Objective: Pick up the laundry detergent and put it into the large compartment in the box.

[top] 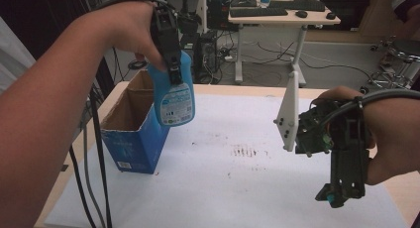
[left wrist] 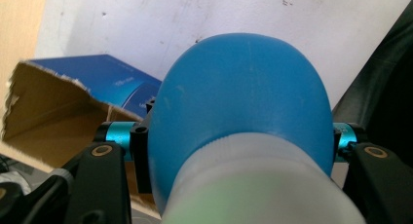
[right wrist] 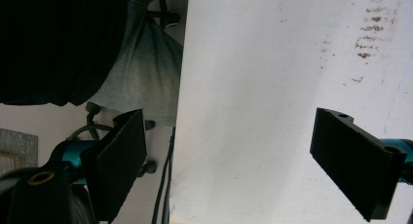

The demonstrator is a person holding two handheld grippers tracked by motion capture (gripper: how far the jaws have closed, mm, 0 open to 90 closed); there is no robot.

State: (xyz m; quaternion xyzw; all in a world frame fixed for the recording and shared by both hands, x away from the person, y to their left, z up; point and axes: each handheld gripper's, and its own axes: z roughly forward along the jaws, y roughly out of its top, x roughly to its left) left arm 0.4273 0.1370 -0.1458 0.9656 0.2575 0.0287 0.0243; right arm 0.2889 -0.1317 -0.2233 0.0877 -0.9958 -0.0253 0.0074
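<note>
A blue bottle point(top: 174, 96) with a printed label hangs in the air beside the open blue cardboard box point(top: 133, 126) at the table's left. My left gripper point(top: 168, 64) is shut on the bottle's neck from above; in the left gripper view the bottle's rounded blue shoulder point(left wrist: 238, 97) fills the space between the jaws, with the box point(left wrist: 63, 117) below it. My right gripper point(top: 341, 193) hovers over the table's right side, pointing down toward the near edge. Its pads point(right wrist: 122, 151) stand wide apart with nothing between them above the white sheet point(right wrist: 253, 136).
The white table sheet point(top: 237, 178) has brown smudges point(top: 245, 151) near its middle. Black cables point(top: 96, 153) hang along the table's left edge. A desk with a keyboard point(top: 267, 11) and chairs stand on the floor beyond the table.
</note>
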